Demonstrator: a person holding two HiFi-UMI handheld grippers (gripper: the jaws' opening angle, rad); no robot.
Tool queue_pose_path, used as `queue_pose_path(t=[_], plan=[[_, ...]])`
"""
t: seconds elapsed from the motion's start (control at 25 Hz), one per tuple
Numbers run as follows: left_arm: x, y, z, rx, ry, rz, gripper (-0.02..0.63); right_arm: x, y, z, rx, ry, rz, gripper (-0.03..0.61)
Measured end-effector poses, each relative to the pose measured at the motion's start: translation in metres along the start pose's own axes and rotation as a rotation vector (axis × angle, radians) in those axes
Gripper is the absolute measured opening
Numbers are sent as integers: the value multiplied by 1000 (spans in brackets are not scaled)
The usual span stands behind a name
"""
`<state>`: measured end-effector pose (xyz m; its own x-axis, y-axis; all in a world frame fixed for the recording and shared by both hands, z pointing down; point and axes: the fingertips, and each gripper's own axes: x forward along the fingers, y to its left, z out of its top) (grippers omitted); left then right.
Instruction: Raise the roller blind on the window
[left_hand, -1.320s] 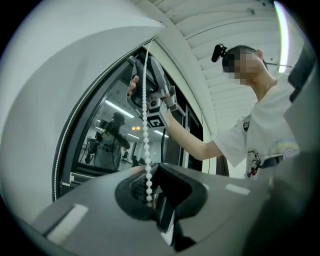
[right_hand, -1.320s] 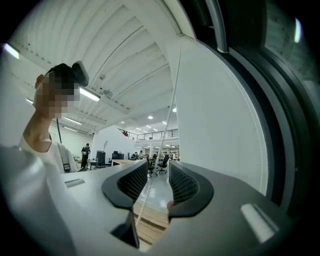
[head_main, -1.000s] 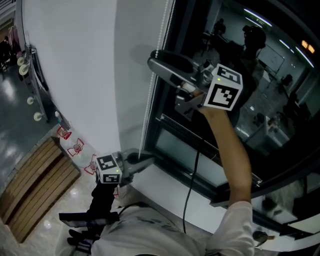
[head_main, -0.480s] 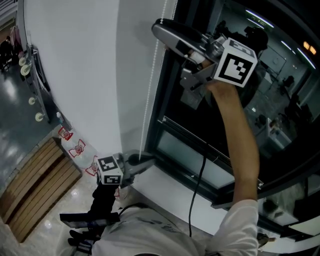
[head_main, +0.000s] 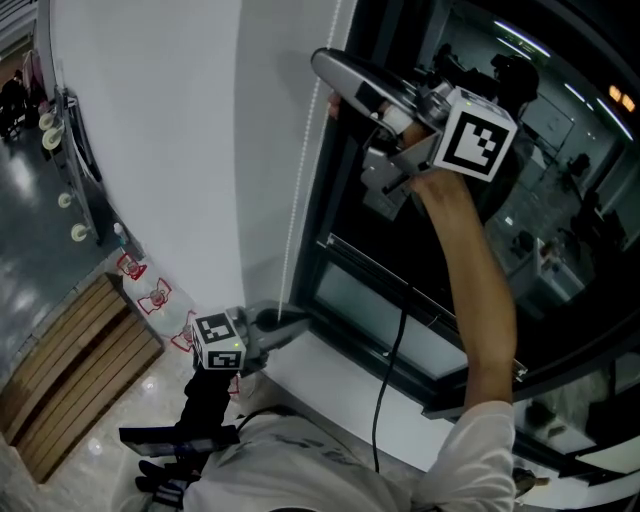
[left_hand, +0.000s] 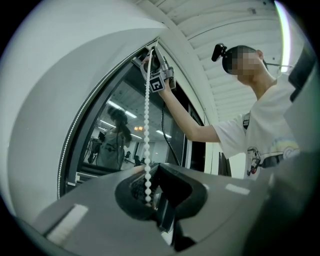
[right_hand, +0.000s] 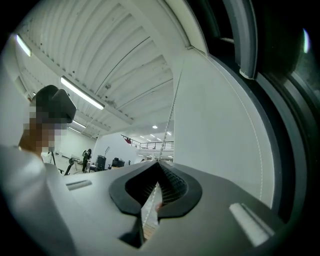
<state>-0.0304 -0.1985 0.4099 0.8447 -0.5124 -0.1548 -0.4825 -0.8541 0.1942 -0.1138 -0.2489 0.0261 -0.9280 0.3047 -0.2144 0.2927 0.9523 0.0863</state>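
The right gripper's (head_main: 326, 68) fingers have just been closing and now pinch the roller blind's bead chain (head_main: 301, 200) high beside the dark window (head_main: 560, 200). The left gripper's (head_main: 298, 322) fingers are clamped on the same chain lower down, near the sill (head_main: 320, 370). Each gripper's cube carries black-and-white square markers. The blind's fabric cannot be told from the white wall (head_main: 150, 150).

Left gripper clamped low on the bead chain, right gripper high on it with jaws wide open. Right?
No. The right gripper has just closed its jaws on the bead chain, as the right gripper view shows. The left gripper is clamped low on it.
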Motion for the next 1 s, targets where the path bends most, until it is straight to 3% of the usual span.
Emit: queue_pose_path(t=[0.24,0.64,1.0], plan=[[1,3,2,-11,3,4,-2,-1,8,-10,9,47,8,5],[7,-3,-5,-13,1,-17,-2,-20,24,-101,58,165,-20,5],[8,-3,-10,-19,10,-22,-2,-37,37,-167,149,209,-39,5]])
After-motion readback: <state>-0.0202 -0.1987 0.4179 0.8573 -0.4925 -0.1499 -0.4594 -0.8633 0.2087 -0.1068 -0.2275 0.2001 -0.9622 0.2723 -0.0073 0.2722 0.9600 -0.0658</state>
